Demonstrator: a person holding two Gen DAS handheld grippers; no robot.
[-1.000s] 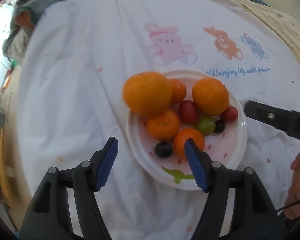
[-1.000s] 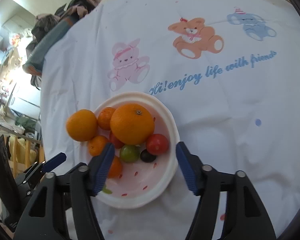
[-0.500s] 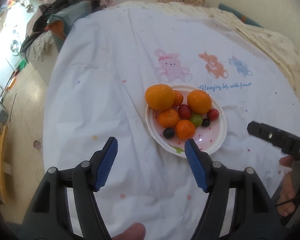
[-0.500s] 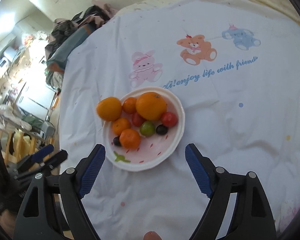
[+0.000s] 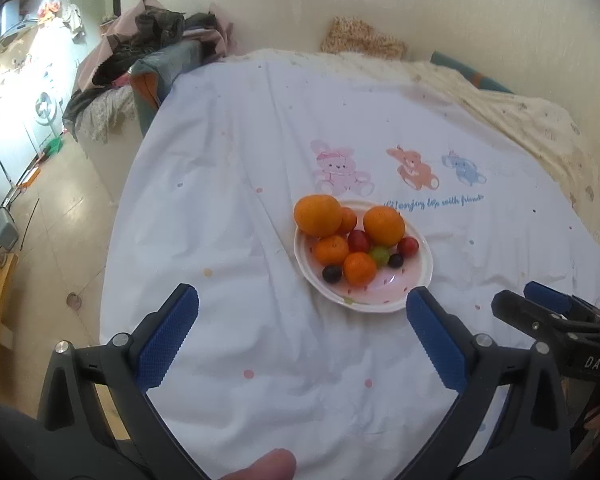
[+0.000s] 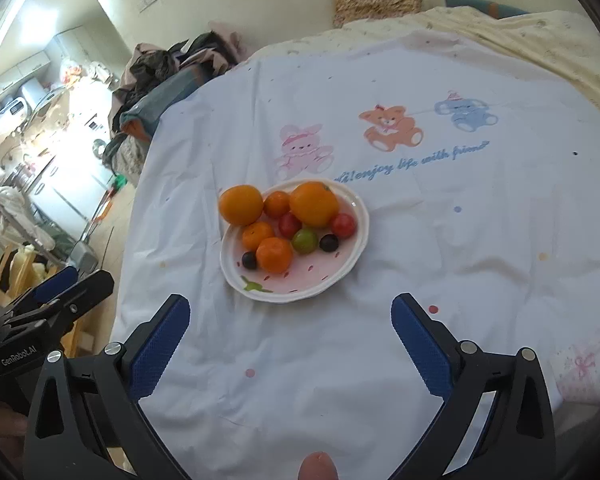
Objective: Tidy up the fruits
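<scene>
A white plate (image 5: pixel 380 306) with pink specks sits on a white cartoon-print sheet (image 5: pixel 228 184). It holds two big oranges (image 5: pixel 384 226), three mandarins (image 5: pixel 359 268), two red tomatoes (image 5: pixel 408 246), a green one (image 5: pixel 380 255) and two dark grapes (image 5: pixel 332 274). One big orange (image 5: pixel 317 216) leans out over the plate's left rim. My left gripper (image 5: pixel 302 300) hovers short of the plate, its jaws opening wide with nothing between them. My right gripper (image 6: pixel 291 303) hangs just before the plate (image 6: pixel 300 298), its jaws also opening and empty. Each gripper shows at the edge of the other's view.
A heap of clothes (image 5: pixel 152 40) lies past the sheet's far left corner. Bare floor (image 5: pixel 60 220) drops away on the left. A cream blanket (image 5: pixel 520 112) covers the far right. A pink-patterned item (image 6: pixel 584 364) lies at the near right.
Both grippers have drawn back and upward from the plate, which now looks smaller and farther. Their jaws have spread wider. The fruit has not moved.
</scene>
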